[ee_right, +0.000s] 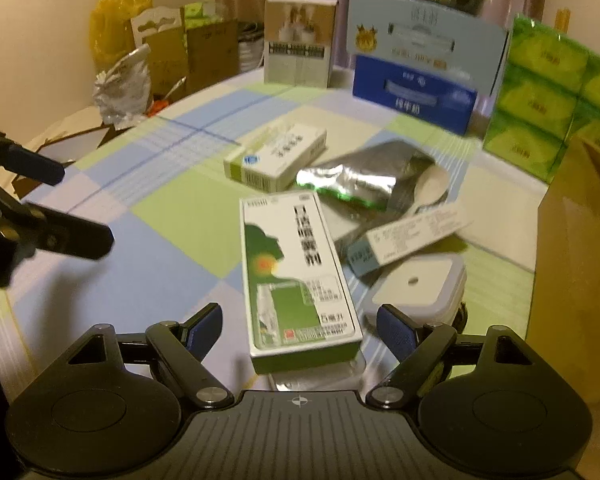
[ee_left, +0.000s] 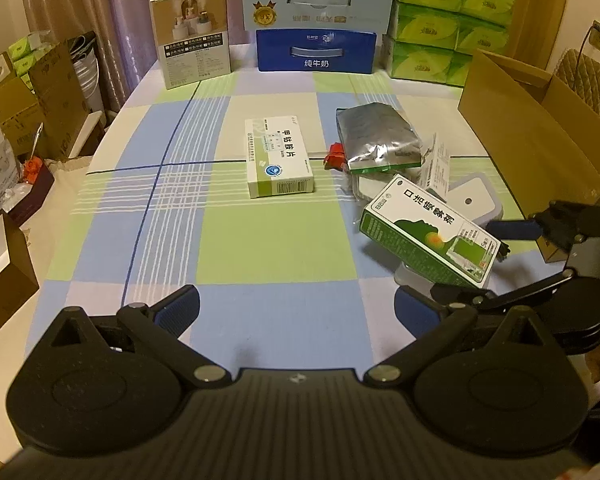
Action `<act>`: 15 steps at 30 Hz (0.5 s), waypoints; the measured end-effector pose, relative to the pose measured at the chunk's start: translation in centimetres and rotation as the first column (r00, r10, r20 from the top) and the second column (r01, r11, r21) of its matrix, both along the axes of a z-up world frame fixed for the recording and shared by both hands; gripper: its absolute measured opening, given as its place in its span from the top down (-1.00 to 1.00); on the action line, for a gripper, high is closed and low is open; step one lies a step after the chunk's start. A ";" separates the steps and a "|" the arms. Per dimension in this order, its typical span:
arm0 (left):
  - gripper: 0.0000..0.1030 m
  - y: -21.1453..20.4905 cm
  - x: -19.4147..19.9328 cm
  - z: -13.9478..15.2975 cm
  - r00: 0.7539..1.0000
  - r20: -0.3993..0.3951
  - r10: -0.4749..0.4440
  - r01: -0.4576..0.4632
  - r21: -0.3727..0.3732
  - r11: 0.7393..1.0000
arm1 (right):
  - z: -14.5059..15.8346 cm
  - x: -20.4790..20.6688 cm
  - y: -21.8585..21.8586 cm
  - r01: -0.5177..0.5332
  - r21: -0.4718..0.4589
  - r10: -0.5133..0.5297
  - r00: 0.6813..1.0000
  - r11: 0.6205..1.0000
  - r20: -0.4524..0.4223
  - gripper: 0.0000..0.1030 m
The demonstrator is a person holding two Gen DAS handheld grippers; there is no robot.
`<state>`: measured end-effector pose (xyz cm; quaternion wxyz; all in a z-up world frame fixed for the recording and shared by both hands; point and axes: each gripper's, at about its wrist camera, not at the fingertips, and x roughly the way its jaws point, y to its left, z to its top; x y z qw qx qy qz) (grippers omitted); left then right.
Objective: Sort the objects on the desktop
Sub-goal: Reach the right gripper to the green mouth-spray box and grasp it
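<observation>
Your landmark is the checked tablecloth (ee_left: 260,248), blue and green, which covers the whole table. At its right edge stands the open cardboard box (ee_left: 540,128), the largest thing on it. Along the far edge you see the stack of green tissue packs (ee_left: 440,28), next to it the pale blue milk carton (ee_left: 316,0) lying on the dark blue milk carton (ee_left: 316,50), and more to the left the upright beige product box (ee_left: 192,36). Near the middle of the cloth lies the white-green tablet box (ee_left: 278,158), flat, apart from the other things. To the right of the middle is a small heap: the silver foil pouch (ee_left: 376,138), a red small object (ee_left: 335,156) touching its left side, a folded paper leaflet (ee_left: 436,172), and a white lidded container (ee_left: 474,200) under them. The green spray box (ee_right: 296,280) rests tilted on this heap, at the near right part of the cloth. Your right gripper (ee_right: 300,330) is spread wide, one finger on each side of the near end of the spray box, and the pads do not touch it. Your left gripper (ee_left: 296,308) is also spread wide, above the near middle of the cloth, with nothing between its fingers.
</observation>
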<state>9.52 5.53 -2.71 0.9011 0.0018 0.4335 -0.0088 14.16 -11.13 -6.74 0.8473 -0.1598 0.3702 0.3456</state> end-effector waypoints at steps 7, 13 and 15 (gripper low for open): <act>-0.98 0.2 0.2 -0.2 1.000 -0.003 0.008 -0.008 -0.011 1.000 | -1.5 0.2 -0.8 0.034 0.013 -0.032 0.994 0.999 -0.109 -0.61; -0.98 1.3 -0.1 0.5 0.999 0.014 0.052 -0.052 -0.011 0.999 | -1.2 -1.7 1.1 -0.022 0.105 0.041 0.984 0.994 -0.176 -0.61; -0.98 1.8 -0.2 0.7 0.997 0.018 0.069 -0.068 -0.010 0.998 | -1.0 -2.3 1.6 -0.033 0.128 0.054 0.985 0.991 -0.161 -0.61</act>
